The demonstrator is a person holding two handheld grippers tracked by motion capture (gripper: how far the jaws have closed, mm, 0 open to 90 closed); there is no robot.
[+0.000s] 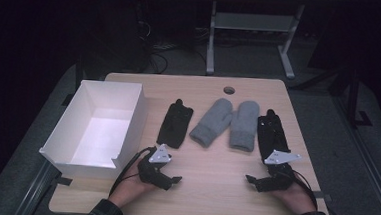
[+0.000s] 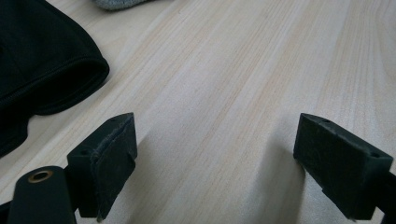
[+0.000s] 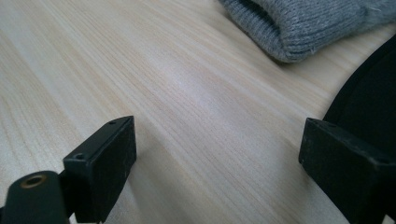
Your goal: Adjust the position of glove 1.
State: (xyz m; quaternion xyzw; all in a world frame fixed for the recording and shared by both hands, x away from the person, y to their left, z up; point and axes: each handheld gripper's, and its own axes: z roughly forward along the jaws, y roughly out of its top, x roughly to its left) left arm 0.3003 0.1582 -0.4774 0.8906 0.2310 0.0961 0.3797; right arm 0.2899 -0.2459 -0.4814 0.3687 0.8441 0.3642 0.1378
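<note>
Two grey mittens (image 1: 225, 122) lie side by side at the middle of the wooden table, with a black glove (image 1: 175, 123) to their left and another black glove (image 1: 272, 132) to their right. My left gripper (image 1: 176, 179) rests low near the front edge, jaws wide apart over bare wood (image 2: 215, 140); the left black glove's cuff (image 2: 42, 70) lies just beyond it. My right gripper (image 1: 249, 180) sits near the front right, also open with nothing between the jaws (image 3: 215, 154). A grey mitten cuff (image 3: 303, 28) and the right black glove (image 3: 369, 102) lie ahead of it.
An open white box (image 1: 97, 127) stands at the table's left side, nothing inside. A round cable hole (image 1: 229, 90) is near the far edge. Bare tabletop (image 1: 215, 164) lies between the two grippers. Beyond the table are a dark floor and another table's metal legs (image 1: 211, 38).
</note>
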